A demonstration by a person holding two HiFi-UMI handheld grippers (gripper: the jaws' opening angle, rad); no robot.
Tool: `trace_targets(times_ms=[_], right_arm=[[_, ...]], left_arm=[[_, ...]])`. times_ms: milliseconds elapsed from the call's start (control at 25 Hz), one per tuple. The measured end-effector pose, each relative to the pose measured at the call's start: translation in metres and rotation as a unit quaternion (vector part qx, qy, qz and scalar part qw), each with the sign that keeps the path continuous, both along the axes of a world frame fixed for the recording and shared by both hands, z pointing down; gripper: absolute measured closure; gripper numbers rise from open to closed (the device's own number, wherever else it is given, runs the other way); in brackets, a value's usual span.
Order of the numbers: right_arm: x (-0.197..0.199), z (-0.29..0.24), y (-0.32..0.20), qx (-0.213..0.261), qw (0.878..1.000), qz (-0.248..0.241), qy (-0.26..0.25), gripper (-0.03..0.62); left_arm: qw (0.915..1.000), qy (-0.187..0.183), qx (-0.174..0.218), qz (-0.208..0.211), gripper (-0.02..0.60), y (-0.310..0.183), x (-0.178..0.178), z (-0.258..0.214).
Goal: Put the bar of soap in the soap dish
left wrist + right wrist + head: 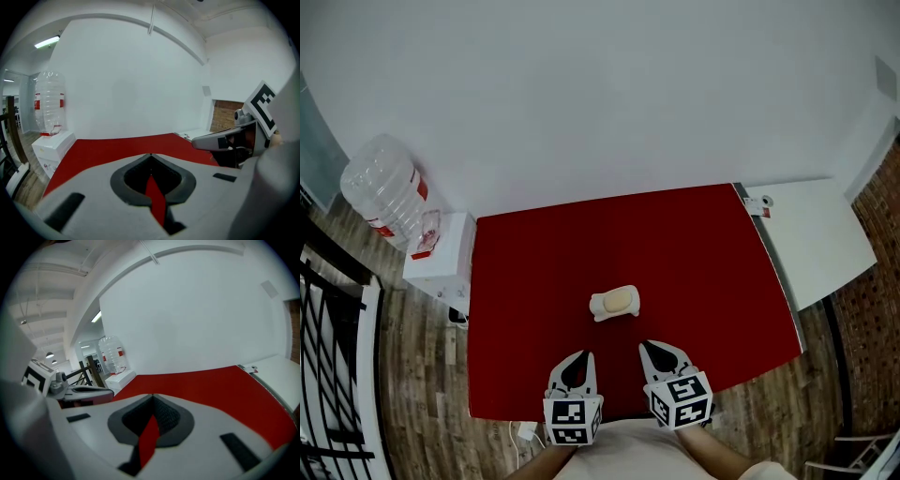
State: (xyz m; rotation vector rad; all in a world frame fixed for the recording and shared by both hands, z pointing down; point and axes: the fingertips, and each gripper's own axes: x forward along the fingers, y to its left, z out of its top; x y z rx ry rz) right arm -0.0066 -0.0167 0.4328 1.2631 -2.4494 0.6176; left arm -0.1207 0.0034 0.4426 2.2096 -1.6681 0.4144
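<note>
Left gripper (581,361), right gripper (652,350): jaws together, empty.
Only head view shows bar of soap (619,300) in soap dish (601,310) on red table (694,262); gripper views miss it.

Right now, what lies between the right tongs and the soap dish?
Only bare red tabletop lies between the right tongs and the soap dish, as the head view shows.

A red tabletop (675,253) runs up to a white wall (600,94). Beside its left edge, a white box (441,258) carries a large clear water bottle (384,192) (red label). A white table (811,234) adjoins its right edge. Wood-plank floor (422,356) lies below, and a black railing (328,356) stands at far left.
</note>
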Motion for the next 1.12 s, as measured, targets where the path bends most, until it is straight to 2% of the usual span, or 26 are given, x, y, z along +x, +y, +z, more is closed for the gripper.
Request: trace_targets(times_ms=[200, 760, 1120], right_arm=[[-0.002, 0.002, 0.004, -0.011, 1.000, -0.010, 0.000, 0.589], [-0.007, 0.000, 0.010, -0.009, 1.000, -0.021, 0.000, 0.589], [-0.008, -0.002, 0.013, -0.007, 1.000, -0.025, -0.001, 0.589]], left_arm=[[1.0000, -0.002, -0.003, 0.005, 0.574, 0.000, 0.004, -0.002], [0.9997, -0.019, 0.006, 0.011, 0.574, 0.005, 0.003, -0.007], [0.9998, -0.016, 0.002, 0.014, 0.574, 0.008, 0.006, -0.006]])
